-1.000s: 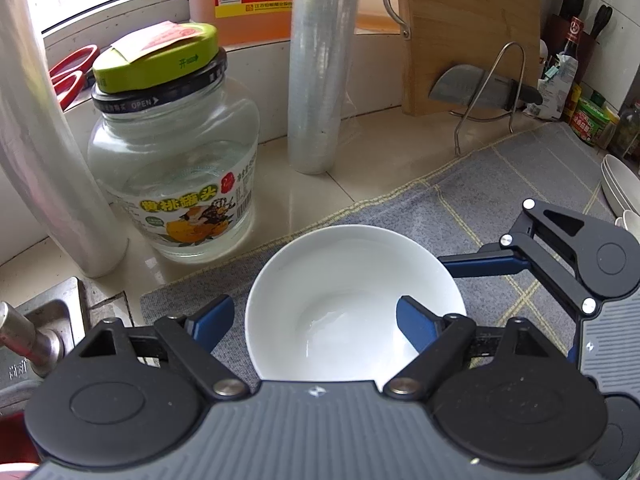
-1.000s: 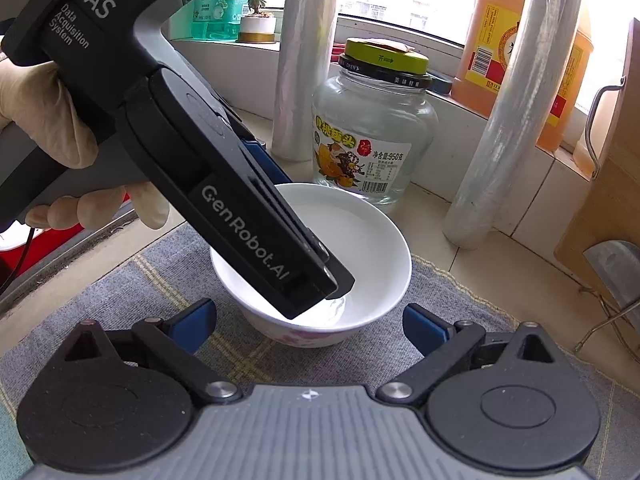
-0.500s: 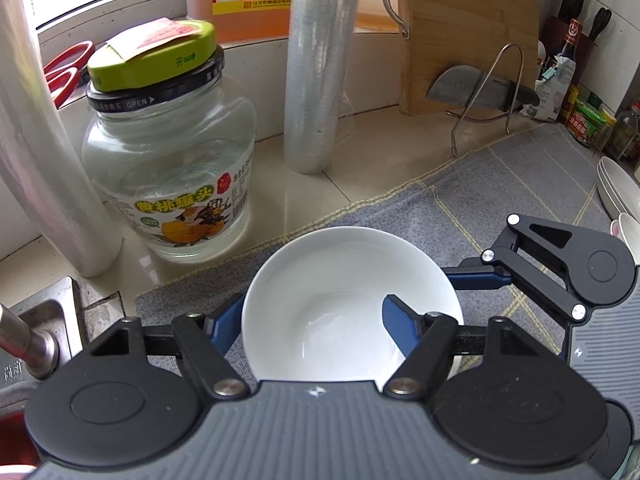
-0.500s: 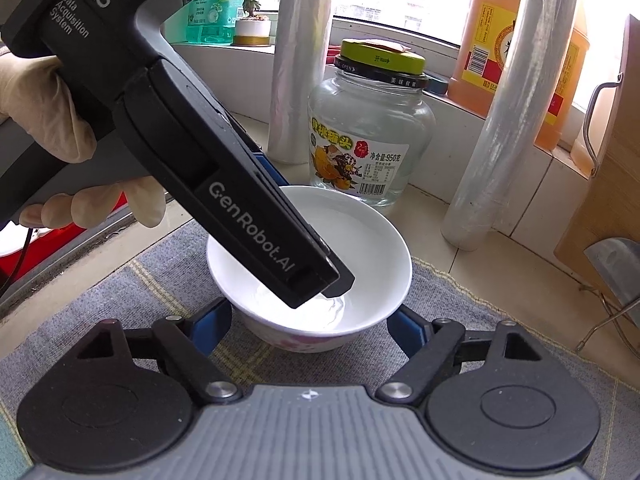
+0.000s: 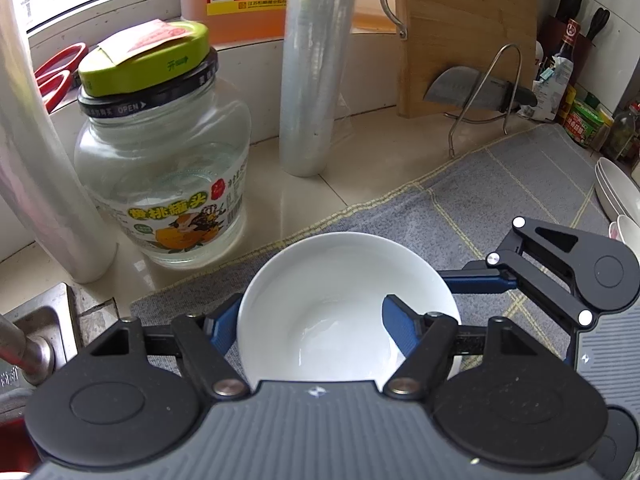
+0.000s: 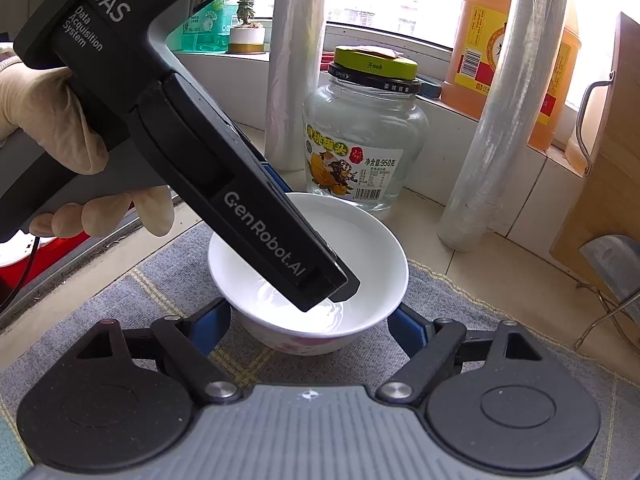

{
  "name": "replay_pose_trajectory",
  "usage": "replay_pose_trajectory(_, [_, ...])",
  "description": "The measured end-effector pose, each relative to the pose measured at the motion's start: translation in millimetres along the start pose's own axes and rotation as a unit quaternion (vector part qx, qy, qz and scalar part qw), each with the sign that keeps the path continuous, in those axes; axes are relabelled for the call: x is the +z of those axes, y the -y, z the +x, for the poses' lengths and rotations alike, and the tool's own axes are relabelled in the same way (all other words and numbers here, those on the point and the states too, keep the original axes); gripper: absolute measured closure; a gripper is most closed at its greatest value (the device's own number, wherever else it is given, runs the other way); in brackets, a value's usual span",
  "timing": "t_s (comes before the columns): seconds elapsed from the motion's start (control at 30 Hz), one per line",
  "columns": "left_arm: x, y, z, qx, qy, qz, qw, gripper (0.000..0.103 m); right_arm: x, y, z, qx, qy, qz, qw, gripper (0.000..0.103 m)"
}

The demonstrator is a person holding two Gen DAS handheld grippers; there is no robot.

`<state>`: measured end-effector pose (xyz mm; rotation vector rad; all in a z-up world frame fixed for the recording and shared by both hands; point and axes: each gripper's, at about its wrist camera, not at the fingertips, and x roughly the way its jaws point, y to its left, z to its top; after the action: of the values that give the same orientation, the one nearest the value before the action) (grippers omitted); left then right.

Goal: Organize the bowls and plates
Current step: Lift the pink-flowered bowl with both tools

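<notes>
A white bowl (image 5: 344, 304) (image 6: 360, 240) with a floral outside stands on the grey mat (image 5: 460, 208). My left gripper (image 5: 308, 326) straddles its near-left rim, one blue finger outside, one inside, closing on the wall. My right gripper (image 6: 308, 324) brackets the bowl's base from the other side, its blue fingers close to both sides of the bowl. White plates (image 5: 616, 192) are stacked at the mat's right edge in the left wrist view.
A glass jar with a green lid (image 5: 160, 168) and two rolls of cling film (image 5: 312, 64) stand behind the bowl. A cutting board and a cleaver on a wire rack (image 5: 480, 88) stand at the back right. A sink edge (image 5: 36, 320) lies at the left.
Both grippers have narrowed around the bowl. The left fingers have closed in on the rim and the right fingers have come in toward the bowl's sides.
</notes>
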<state>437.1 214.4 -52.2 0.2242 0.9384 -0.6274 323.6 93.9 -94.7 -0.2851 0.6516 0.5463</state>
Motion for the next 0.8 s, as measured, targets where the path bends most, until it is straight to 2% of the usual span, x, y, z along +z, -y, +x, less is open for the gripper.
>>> replay_pose_trajectory(0.47, [1,1,-4,-0.006,-0.001,-0.002,1.0,0.032,0,-1,-3,-0.001,-0.002,-0.004,1.0,0.015])
replay_pose_trajectory(0.8, [0,15,-20,-0.005,0.004,0.004,1.0,0.032,-2,-3,-23,-0.005,0.006,-0.015,1.0,0.015])
